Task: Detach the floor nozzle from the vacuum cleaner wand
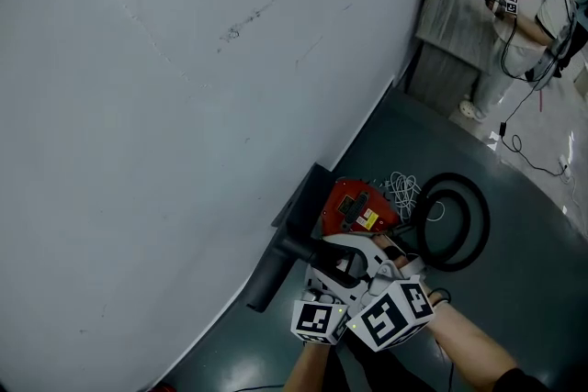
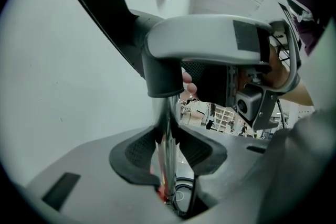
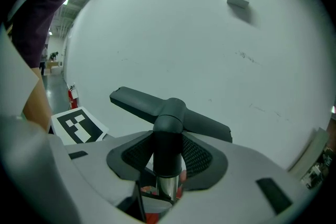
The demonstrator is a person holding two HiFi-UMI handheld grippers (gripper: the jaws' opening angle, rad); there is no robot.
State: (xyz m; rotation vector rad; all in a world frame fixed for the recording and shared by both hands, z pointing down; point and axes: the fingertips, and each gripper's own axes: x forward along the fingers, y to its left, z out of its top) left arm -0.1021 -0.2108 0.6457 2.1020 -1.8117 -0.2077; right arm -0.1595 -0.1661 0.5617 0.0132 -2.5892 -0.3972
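At the left, a pale wall (image 1: 138, 106) fills most of the head view. The dark T-shaped nozzle (image 1: 267, 275) sits at its foot, still seated on the wand, so I judge the detaching has not yet begun. I cannot tell whether the nozzle rests on the floor (image 1: 514, 308).

My left gripper (image 2: 169, 157) has its jaws clamped on the chrome wand (image 2: 168, 128), just short of the nozzle's dark neck. I read that grip as an anchor, holding the tube steady so that a pull on the nozzle does not drag the whole cleaner along.

Close beside it, my right gripper (image 3: 168, 157) has its jaws spread as wide as they go, one on either side of the neck (image 3: 168, 139) where it sleeves over the wand. I judge that the pads are not yet pressing. It is lined up on the one part that has to slide off, with the nozzle's wings just beyond the jaws.

Right of both grippers, the red vacuum body (image 1: 354, 207) lies on the floor with the black hose (image 1: 482, 225) coiled beside it, out of the way of the joint. A person (image 1: 528, 14) stands well apart at the far right.
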